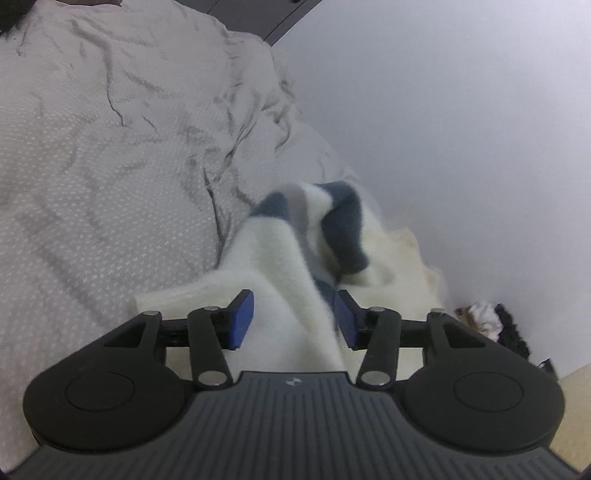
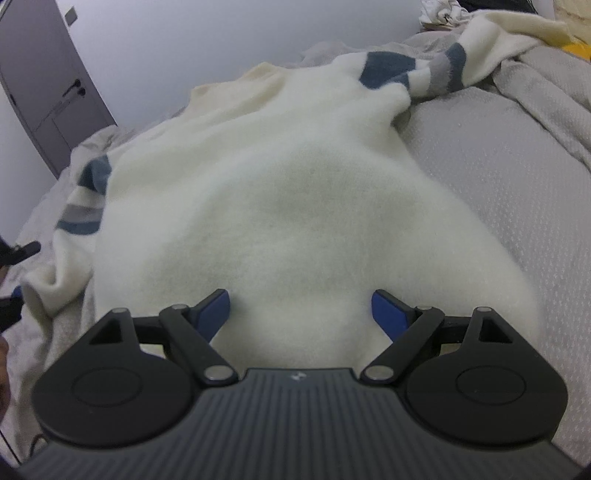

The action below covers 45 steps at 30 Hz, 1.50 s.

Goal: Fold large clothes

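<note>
A fluffy cream sweater (image 2: pixel 280 206) with blue and grey striped sleeves lies spread on the bed, hem toward me. Its right sleeve (image 2: pixel 436 74) stretches to the far right; its left sleeve (image 2: pixel 81 192) lies folded at the left. My right gripper (image 2: pixel 300 314) is open just above the hem, empty. In the left wrist view the sweater (image 1: pixel 280 266) is bunched, with a striped sleeve (image 1: pixel 332 218) on top. My left gripper (image 1: pixel 293 319) is open with sweater cloth lying between its blue pads (image 1: pixel 242 319), not clamped.
A grey patterned bedspread (image 1: pixel 110 166) covers the bed. A white wall (image 1: pixel 461 129) runs along its right side. A grey door (image 2: pixel 44 81) stands at the far left. Crumpled clothes (image 2: pixel 443 11) lie beyond the sweater. The left gripper's edge (image 2: pixel 11 254) shows at far left.
</note>
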Available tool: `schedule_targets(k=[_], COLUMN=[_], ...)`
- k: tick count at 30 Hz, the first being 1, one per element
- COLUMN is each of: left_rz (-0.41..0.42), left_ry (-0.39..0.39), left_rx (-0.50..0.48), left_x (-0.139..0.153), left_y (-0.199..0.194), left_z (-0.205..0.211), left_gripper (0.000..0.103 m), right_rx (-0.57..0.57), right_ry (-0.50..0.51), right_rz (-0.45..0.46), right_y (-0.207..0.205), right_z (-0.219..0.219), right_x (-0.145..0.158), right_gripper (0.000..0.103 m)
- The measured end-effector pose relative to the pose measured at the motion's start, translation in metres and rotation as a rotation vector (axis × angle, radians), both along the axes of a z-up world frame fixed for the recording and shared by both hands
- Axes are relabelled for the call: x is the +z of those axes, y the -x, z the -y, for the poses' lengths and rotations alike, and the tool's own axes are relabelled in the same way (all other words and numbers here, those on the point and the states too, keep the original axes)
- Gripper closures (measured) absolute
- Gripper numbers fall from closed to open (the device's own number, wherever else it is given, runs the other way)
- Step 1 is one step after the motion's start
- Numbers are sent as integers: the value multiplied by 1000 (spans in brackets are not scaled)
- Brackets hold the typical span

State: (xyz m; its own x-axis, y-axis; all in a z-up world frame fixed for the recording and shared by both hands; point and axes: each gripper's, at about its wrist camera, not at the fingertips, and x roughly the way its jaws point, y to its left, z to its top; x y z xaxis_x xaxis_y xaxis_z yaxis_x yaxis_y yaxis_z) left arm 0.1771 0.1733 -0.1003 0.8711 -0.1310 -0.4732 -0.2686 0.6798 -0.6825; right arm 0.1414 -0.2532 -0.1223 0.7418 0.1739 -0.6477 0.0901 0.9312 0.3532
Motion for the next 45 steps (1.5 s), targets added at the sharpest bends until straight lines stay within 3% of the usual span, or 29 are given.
schedule_targets(k=[4, 7, 14, 18, 22, 27, 33, 36, 38, 40, 45], left_rz=[26, 18, 7, -22, 4, 36, 25, -50, -64, -58, -4], left_ry=[55, 143, 607, 683, 652, 629, 562, 492, 433, 370, 201], left_rx=[-51, -62, 29, 72, 109, 238, 282, 298, 309, 324, 342], left_x=[8, 0, -58, -75, -72, -70, -67, -69, -64, -52, 9], left_y=[26, 44, 53, 56, 58, 66, 63, 49, 44, 47, 33], left_z=[9, 17, 2, 0, -5, -19, -34, -36, -39, -45, -83], left_gripper=[43, 39, 38, 38, 39, 40, 40, 54, 71, 82, 92], right_rx=[-5, 10, 23, 22, 26, 23, 19, 18, 15, 13, 23], right_ry=[-22, -7, 18, 30, 39, 38, 44, 56, 58, 65, 62], right_rz=[2, -5, -1, -3, 2, 0, 3, 6, 8, 12, 46], right_y=[6, 9, 16, 15, 15, 14, 13, 12, 11, 11, 13], right_z=[0, -4, -9, -10, -11, -12, -13, -14, -14, -15, -16], right_x=[4, 6, 9, 9, 8, 8, 8, 7, 6, 6, 11], right_gripper=[18, 18, 18, 18, 18, 18, 18, 18, 18, 18, 18])
